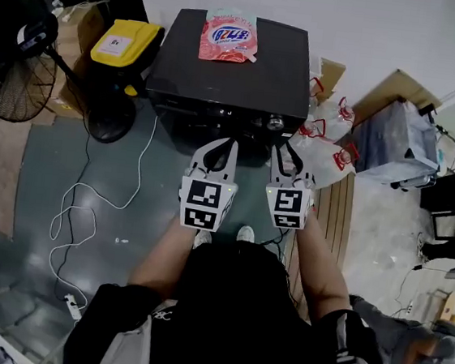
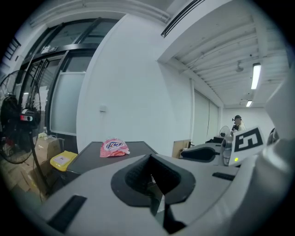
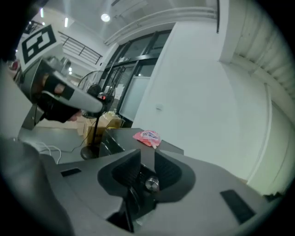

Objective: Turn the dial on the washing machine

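The black washing machine [image 1: 224,71] stands in front of me with a pink detergent bag [image 1: 229,35] on its lid. Its silver dial [image 1: 276,123] sits on the front panel at the right. My right gripper [image 1: 285,151] hovers just short of that dial. In the right gripper view the dial [image 3: 152,184] shows through the narrow gap of the right gripper [image 3: 147,156], whose pads stand slightly apart and touch nothing. My left gripper [image 1: 230,143] is beside it, facing the panel's middle. In its own view the left gripper [image 2: 150,156] has its tips together and is empty.
A black floor fan [image 1: 17,55] and a yellow container [image 1: 125,43] stand to the left of the machine. A white cable [image 1: 86,202] loops over the floor. Plastic bags [image 1: 330,140] and a grey bin [image 1: 395,143] lie to the right. Another person [image 1: 405,344] crouches at the lower right.
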